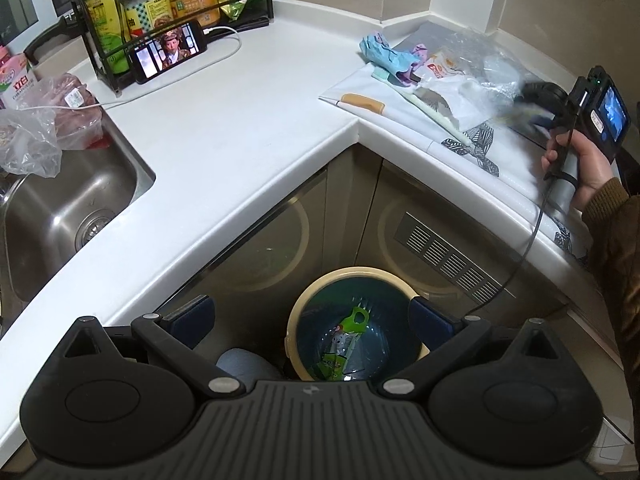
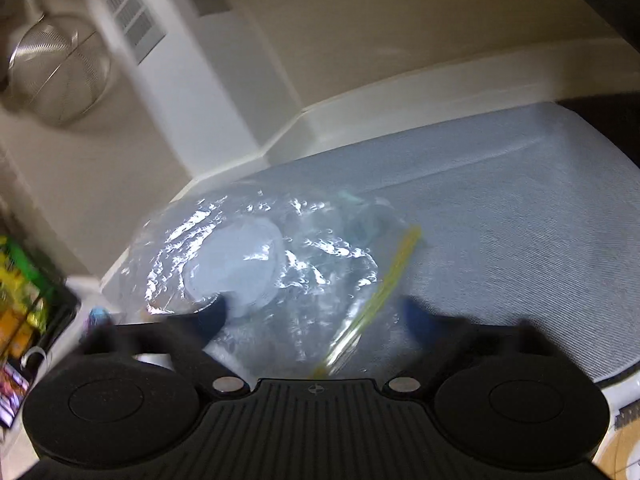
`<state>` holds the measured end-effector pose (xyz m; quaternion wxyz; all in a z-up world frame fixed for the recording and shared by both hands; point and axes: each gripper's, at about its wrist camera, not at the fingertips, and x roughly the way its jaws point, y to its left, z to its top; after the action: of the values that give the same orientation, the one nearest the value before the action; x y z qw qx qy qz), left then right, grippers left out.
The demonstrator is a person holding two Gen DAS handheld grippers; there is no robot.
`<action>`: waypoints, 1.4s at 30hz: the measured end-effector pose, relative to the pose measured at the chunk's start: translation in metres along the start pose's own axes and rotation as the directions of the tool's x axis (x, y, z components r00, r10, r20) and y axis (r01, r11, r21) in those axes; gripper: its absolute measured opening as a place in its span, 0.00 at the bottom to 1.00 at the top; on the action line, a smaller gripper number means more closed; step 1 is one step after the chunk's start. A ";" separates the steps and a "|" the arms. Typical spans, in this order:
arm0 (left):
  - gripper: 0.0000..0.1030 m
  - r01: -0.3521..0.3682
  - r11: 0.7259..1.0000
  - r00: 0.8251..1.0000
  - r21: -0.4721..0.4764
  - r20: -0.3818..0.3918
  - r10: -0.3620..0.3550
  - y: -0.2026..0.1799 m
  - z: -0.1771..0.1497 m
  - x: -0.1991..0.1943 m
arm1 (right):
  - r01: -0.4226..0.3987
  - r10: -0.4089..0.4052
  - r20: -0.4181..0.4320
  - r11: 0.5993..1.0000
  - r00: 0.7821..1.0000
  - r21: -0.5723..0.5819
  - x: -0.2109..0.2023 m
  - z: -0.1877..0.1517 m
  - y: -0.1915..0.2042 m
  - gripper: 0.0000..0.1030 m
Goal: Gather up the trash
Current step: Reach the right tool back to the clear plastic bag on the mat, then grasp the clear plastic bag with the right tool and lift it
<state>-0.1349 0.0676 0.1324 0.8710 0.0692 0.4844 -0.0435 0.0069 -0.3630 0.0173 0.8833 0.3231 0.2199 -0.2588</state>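
Below, the left gripper [image 1: 310, 316] hangs open above the trash bin [image 1: 356, 276].

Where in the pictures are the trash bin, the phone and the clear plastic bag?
trash bin [image 1: 308, 296]: left wrist view, on its cream rim.
phone [image 1: 170, 53]: left wrist view, on the middle of its lit screen.
clear plastic bag [image 2: 304, 276]: right wrist view, on its crinkled middle.

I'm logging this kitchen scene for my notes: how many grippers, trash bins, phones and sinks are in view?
grippers: 2, the left gripper and the right gripper
trash bin: 1
phone: 1
sink: 1
Total: 5
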 end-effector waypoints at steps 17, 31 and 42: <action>1.00 0.056 0.996 0.998 0.067 0.030 -0.058 -0.027 -0.001 -0.007 | 0.195 -0.170 0.118 0.947 0.978 -0.256 -0.162 -0.038 -0.077 0.94; 1.00 -0.004 0.998 1.000 0.057 0.023 0.003 -0.037 0.003 -0.011 | 0.187 -0.087 0.185 0.744 0.979 -0.641 -0.095 0.001 -0.016 1.00; 1.00 -0.016 0.997 1.000 0.078 -0.005 0.017 -0.053 0.013 0.004 | 0.105 -0.156 -0.047 0.827 0.987 -0.552 -0.058 0.003 -0.068 1.00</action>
<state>-0.1291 0.0130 0.1319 0.8667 0.1070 0.4842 -0.0549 -0.0780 -0.3913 0.0204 0.9082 0.0526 0.3456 -0.2300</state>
